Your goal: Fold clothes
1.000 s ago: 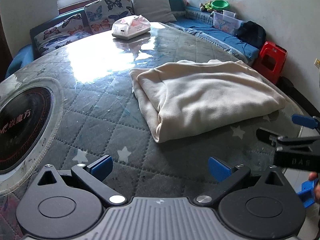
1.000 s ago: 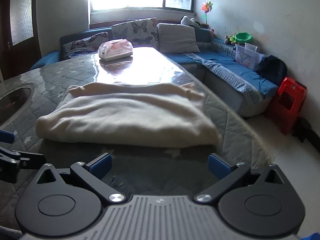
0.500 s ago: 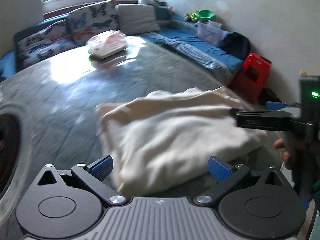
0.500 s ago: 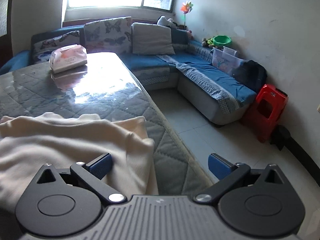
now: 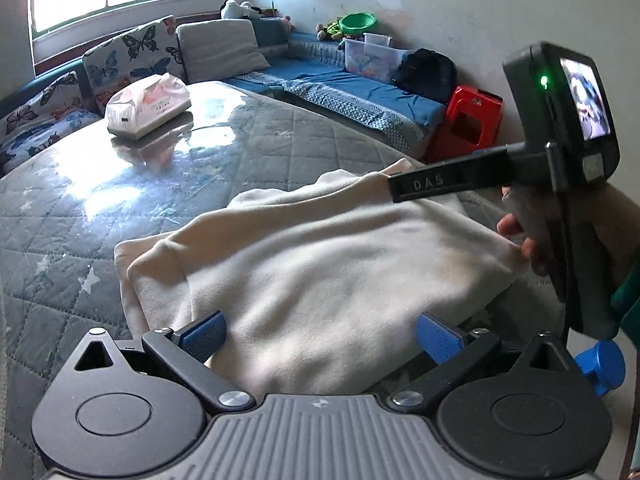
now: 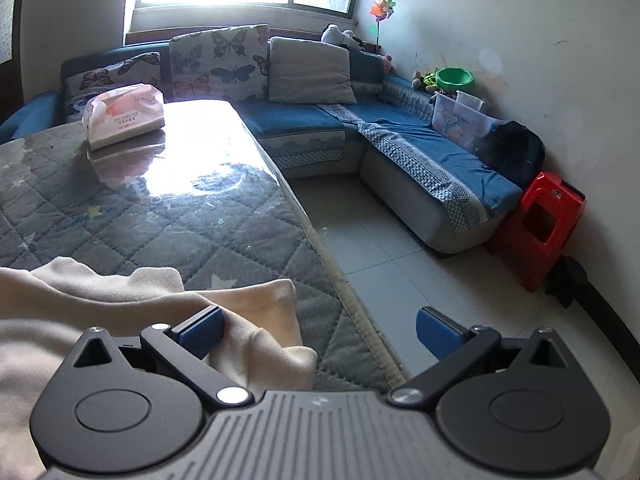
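Observation:
A cream folded garment (image 5: 328,264) lies on the quilted grey table (image 5: 160,184) near its right edge. My left gripper (image 5: 320,332) is open, its blue pads straddling the garment's near edge. My right gripper (image 6: 318,330) is open over the garment's right corner (image 6: 264,320), left pad against the cloth, right pad past the table edge. The right gripper's black finger (image 5: 448,184) also shows in the left wrist view, reaching over the garment's far right side.
A pink tissue pack (image 5: 148,106) sits far back on the table. A blue corner sofa (image 6: 400,140) with cushions, a red stool (image 6: 540,224), a black bag (image 6: 512,152) and a plastic box line the wall. Tiled floor (image 6: 380,256) lies right of the table.
Both grippers have moved forward onto the garment from the near table edge. The right gripper swung to the garment's right corner. Both stay open.

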The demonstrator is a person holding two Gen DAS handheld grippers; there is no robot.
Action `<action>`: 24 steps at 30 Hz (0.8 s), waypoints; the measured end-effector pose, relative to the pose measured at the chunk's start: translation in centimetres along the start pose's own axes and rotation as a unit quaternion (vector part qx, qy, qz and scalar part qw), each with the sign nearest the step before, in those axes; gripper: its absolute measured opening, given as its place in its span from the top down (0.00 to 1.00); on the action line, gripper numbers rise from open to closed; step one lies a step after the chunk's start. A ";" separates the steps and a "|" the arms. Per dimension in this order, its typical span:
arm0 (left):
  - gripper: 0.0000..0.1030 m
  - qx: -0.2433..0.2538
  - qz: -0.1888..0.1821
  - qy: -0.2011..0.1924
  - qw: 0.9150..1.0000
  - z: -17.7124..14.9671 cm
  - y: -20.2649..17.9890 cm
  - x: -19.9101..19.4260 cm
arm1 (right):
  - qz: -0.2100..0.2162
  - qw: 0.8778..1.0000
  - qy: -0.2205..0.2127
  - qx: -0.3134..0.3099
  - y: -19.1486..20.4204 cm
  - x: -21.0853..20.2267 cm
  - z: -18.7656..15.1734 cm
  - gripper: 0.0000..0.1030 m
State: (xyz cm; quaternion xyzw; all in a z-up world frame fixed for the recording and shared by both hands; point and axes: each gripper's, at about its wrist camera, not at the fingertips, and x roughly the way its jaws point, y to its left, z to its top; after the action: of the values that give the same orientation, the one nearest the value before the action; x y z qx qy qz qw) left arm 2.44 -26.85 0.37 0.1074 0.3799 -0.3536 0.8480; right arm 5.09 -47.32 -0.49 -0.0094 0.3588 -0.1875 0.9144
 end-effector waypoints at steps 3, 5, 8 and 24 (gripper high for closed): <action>0.00 0.001 -0.003 -0.001 1.000 0.0 0.1 -0.1 | 0.027 1.000 -0.007 -0.009 0.3 -1.2 -0.2 0.00; 0.00 -0.001 -0.005 -0.002 1.000 0.0 0.2 -0.1 | 0.049 0.999 -0.007 -0.022 0.8 -1.9 -0.3 0.00; 0.00 -0.003 -0.006 -0.003 1.000 0.0 0.3 -0.2 | 0.071 0.996 -0.002 -0.058 2.2 -2.2 -0.5 0.00; 0.00 0.004 -0.009 -0.008 1.000 -0.4 0.3 -0.4 | 0.084 0.991 -0.012 -0.104 6.4 0.3 1.8 0.00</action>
State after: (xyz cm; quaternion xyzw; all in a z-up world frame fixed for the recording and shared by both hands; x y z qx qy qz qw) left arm 2.19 -26.27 0.35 0.1045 0.3724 -0.3639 0.8473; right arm 8.64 -41.72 -0.31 -0.0769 0.3652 -0.0716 0.9250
